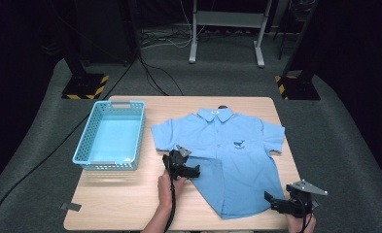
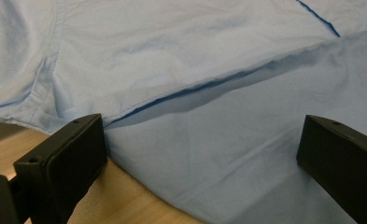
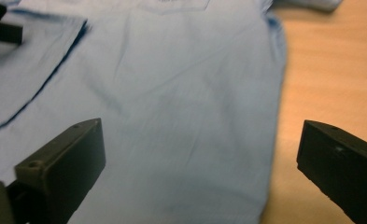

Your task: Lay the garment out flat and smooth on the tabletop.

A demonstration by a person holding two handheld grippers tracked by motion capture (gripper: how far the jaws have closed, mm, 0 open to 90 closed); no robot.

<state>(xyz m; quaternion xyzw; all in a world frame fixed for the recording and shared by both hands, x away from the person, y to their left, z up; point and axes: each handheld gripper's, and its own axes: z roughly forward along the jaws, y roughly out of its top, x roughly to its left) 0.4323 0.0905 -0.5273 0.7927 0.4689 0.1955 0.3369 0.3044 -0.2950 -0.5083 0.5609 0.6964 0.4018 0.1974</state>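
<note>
On the surface [image 1: 115, 194] in front of me the shirt [image 1: 232, 160] lies flat, collar away from me, with its left lower edge folded in over the body. A basket [image 1: 112, 133] sits just to its left, apart from it.

My left gripper [image 1: 191, 171] is down at that folded edge. In the left gripper view its jaws stand spread wide, with the fold line running between them and cloth lying under the gap; I see neither pad pressing the fabric. The left jaw sits right at the shirt's edge, where the wood shows beneath.

My right gripper [image 1: 271, 199] is at the shirt's near right corner, by the hem. In the right gripper view its jaws are spread wide too, with nothing pinched: the shirt's right side edge runs down between them, cloth toward the left jaw, bare wood toward the right one. At that view's top left corner I can make out the left gripper [image 3: 1, 29] over the fold.
</note>
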